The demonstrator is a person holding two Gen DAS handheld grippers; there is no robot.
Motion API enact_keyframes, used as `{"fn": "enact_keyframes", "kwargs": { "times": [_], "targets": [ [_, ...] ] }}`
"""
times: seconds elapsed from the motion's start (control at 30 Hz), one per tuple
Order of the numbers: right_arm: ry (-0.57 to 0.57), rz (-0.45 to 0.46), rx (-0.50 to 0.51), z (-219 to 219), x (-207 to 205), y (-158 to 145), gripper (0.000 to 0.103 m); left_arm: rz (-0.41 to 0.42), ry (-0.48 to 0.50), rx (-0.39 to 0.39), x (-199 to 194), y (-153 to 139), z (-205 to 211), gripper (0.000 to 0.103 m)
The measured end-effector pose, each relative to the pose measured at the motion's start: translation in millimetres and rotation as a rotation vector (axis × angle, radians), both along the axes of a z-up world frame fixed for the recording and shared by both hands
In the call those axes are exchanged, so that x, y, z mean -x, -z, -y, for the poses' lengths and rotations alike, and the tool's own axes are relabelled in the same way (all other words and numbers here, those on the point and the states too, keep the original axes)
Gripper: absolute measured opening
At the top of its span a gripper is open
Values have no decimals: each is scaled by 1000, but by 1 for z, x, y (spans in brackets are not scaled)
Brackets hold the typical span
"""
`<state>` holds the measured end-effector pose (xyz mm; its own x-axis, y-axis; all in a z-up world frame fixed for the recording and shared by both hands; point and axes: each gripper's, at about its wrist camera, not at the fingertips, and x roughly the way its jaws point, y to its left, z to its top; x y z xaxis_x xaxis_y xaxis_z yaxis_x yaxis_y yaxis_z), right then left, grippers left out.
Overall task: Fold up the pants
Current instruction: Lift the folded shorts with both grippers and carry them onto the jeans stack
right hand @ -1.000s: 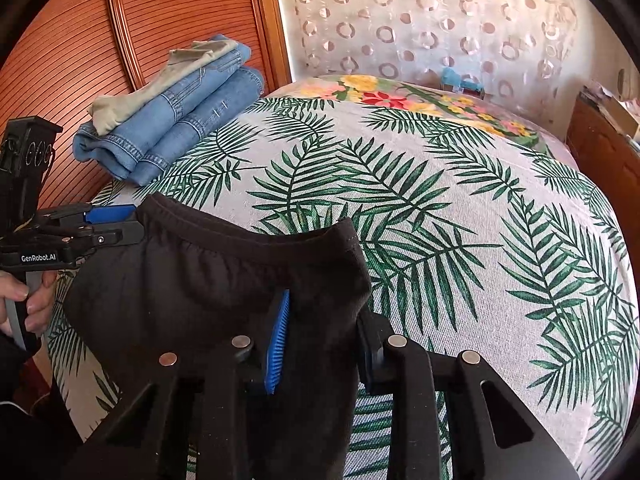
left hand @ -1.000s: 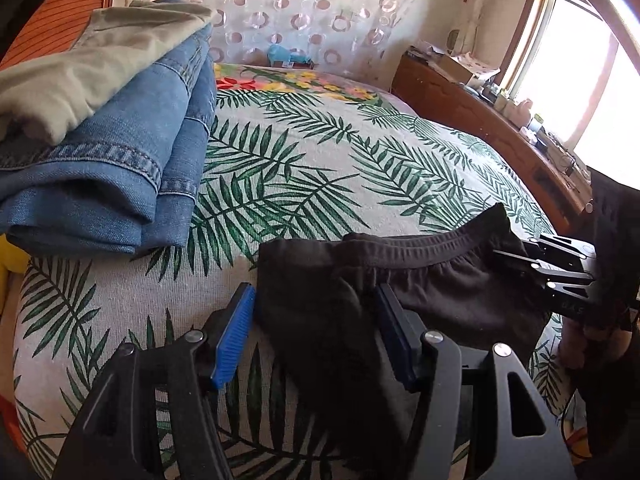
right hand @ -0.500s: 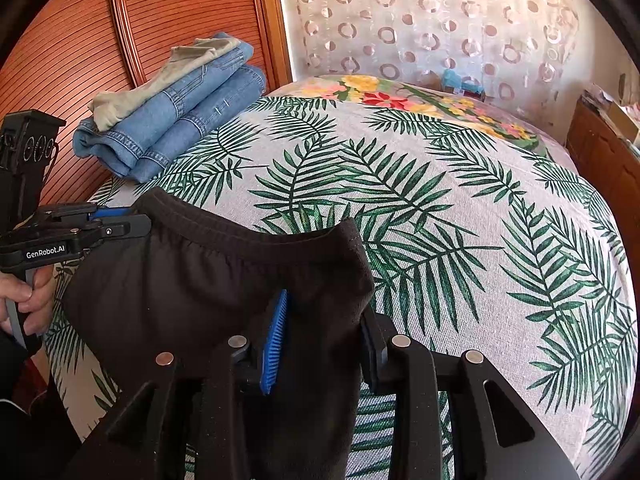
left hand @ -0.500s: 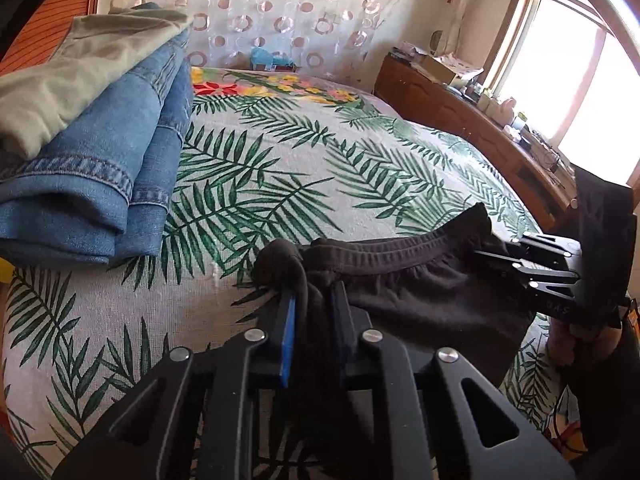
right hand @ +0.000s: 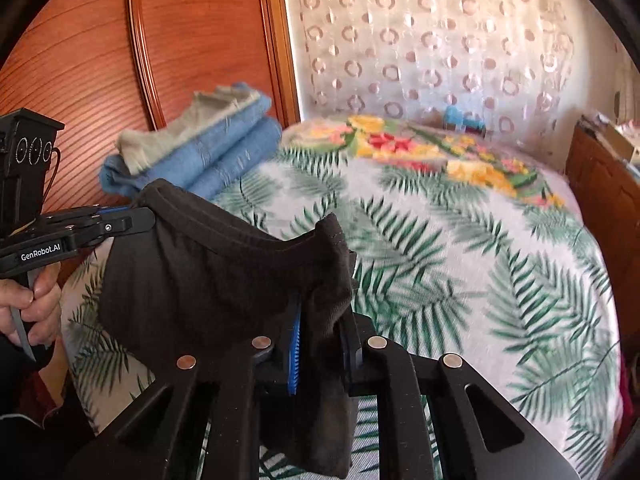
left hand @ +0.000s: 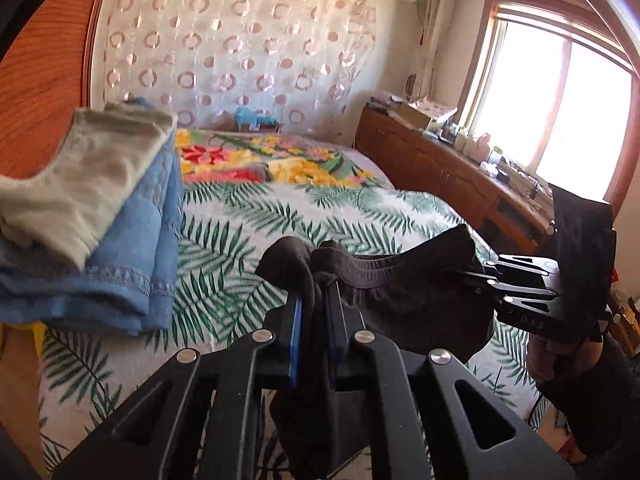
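Observation:
The black pants [left hand: 408,296] hang by their waistband between my two grippers, lifted above the palm-leaf bedspread [left hand: 248,216]. My left gripper [left hand: 316,300] is shut on one waistband corner, cloth bunched between its blue pads. My right gripper [right hand: 320,320] is shut on the other corner; the pants [right hand: 208,272] stretch from it to the left gripper [right hand: 136,218] at the left. The right gripper also shows in the left wrist view [left hand: 480,280]. The legs hang below, out of sight.
A stack of folded blue jeans with a beige garment on top [left hand: 100,216] lies at the bed's left edge by the wooden headboard [right hand: 120,60]. A wooden sideboard with small items [left hand: 452,168] runs along the right under the window. A patterned curtain [right hand: 420,48] hangs behind the bed.
Both grippers closed on the waistband corners, the left first, then the right. Both have lifted the pants off the bed, and the views now tilt up toward the far wall.

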<state>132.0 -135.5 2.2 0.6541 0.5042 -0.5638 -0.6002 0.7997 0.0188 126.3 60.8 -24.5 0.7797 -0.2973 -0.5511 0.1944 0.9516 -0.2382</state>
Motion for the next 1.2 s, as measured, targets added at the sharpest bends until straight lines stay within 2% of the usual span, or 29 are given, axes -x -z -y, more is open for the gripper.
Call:
{"fn": "enact_keyframes", "kwargs": {
  "times": [0.3,0.67,1.0,1.2],
  "targets": [
    [-13,97,-29,-1,-7,-42,15,96,-23,-29,-14,-32,-11,11],
    [-92,175,-29,-25,-37,-58,15,145,-100,-43,-26,-48,-44,11],
    [-211,275,-19,-87,-97,-86,15,209,-215,-65,-37,-68,-96,11],
    [-277,314,7,-136,-138,-93,15,221,-298,-51,-40,-67,-131,11]
  ]
}}
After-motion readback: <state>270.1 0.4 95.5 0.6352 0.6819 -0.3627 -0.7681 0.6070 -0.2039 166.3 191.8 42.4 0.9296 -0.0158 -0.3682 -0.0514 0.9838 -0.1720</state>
